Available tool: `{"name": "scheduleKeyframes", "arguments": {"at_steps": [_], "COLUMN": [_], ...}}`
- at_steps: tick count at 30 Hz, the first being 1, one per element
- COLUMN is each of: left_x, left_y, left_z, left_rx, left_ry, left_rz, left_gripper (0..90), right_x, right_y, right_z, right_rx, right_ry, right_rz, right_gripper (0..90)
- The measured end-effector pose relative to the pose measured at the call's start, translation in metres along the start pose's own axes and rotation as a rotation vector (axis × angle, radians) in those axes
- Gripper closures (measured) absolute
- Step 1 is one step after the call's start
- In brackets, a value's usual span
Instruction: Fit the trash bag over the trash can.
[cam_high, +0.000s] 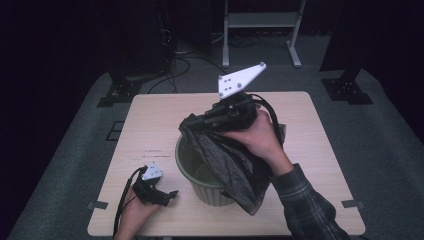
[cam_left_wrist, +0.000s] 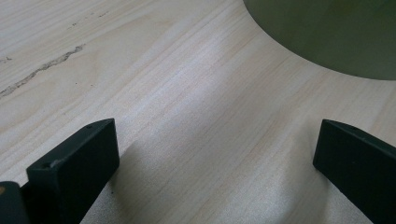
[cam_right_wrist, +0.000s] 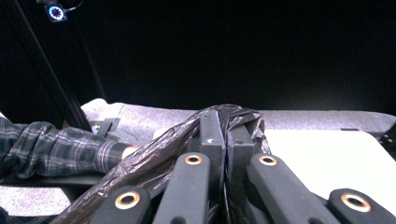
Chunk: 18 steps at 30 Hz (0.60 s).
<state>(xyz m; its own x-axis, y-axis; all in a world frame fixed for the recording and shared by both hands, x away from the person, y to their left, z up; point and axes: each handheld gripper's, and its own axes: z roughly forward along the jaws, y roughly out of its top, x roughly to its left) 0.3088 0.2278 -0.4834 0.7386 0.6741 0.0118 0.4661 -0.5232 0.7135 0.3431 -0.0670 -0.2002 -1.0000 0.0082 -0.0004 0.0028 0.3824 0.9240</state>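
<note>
A green bin (cam_high: 186, 165) stands near the middle of the wooden table (cam_high: 150, 120). A black plastic bag (cam_high: 235, 167) hangs over the bin's right rim and partly into it. My right gripper (cam_high: 194, 122) is held above the bin, pointing left, and is shut on the bag's upper edge. In the right gripper view the jaws (cam_right_wrist: 224, 133) press together with crumpled bag (cam_right_wrist: 154, 158) between and around them. My left gripper (cam_high: 169, 196) rests on the table left of the bin. Its jaws (cam_left_wrist: 215, 154) stand wide apart over bare wood, with the bin's wall (cam_left_wrist: 327, 37) ahead.
A white metal stand (cam_high: 260, 20) and black stand feet (cam_high: 120, 92) sit on the carpet beyond the table. Cables (cam_high: 185, 62) trail on the floor there. A plaid sleeve (cam_right_wrist: 56, 149) lies at the left in the right gripper view. Dark scratches (cam_left_wrist: 42, 70) mark the wood.
</note>
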Motion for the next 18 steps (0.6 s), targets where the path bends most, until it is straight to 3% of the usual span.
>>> {"name": "scheduleKeyframes", "arguments": {"at_steps": [8,15,18], "left_x": [0.000,0.000,0.000], "left_y": [0.000,0.000,0.000], "left_z": [0.000,0.000,0.000], "left_rx": [0.000,0.001,0.001], "left_ry": [-0.002,-0.004,-0.005], "left_rz": [0.001,0.002,0.003], "left_gripper": [0.0,0.0,0.0], "right_x": [-0.017,-0.026,-0.029], "right_y": [0.018,0.016,0.016], "right_z": [0.030,0.038,0.036], "right_rx": [0.000,0.006,-0.029], "right_ry": [0.000,0.000,-0.022], "right_rz": [-0.008,0.011,0.007], "right_gripper": [87.9,87.7,87.7]}}
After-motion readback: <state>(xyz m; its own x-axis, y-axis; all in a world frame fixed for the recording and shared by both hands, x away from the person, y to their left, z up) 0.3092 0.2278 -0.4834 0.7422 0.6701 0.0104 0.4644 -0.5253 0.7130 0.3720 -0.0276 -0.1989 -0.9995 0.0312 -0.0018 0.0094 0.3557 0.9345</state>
